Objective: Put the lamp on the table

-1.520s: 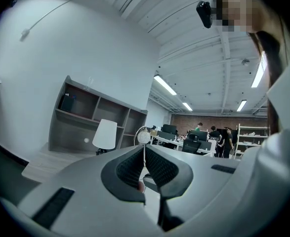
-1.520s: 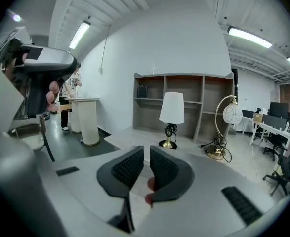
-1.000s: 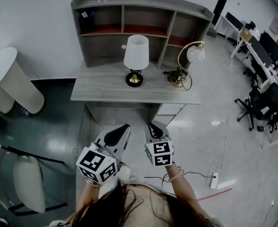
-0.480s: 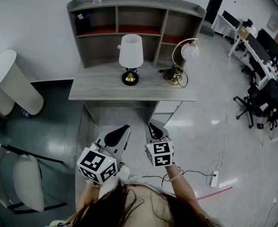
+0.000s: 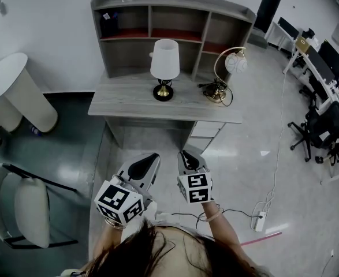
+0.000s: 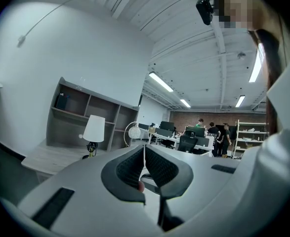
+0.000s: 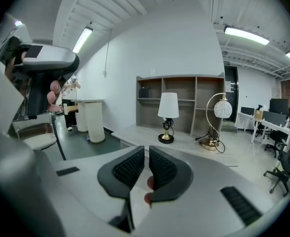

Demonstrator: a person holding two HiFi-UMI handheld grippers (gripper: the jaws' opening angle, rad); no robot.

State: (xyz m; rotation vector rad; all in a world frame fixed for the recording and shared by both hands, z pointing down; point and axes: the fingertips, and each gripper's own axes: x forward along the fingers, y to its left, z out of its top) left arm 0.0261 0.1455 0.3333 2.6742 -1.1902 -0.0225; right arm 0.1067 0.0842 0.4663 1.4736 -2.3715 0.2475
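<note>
White-shade lamp (image 5: 164, 68) on the surface (image 5: 123, 103).
Left tongs (image 5: 151, 157) and right tongs (image 5: 185, 153) pressed together, empty, well apart from it.

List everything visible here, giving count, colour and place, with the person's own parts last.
desk: one, grey wood with shelves, against the wall
shaded lamp: one, white shade, middle of desk
arc lamp: one, gold with white globe, desk's right end
round table: one, white, left of desk
chair: one, pale seat, floor at lower left
power strip: one, white, floor at right
left gripper: one, grey, shut and empty, before the person
right gripper: one, grey, shut and empty, beside the left
</note>
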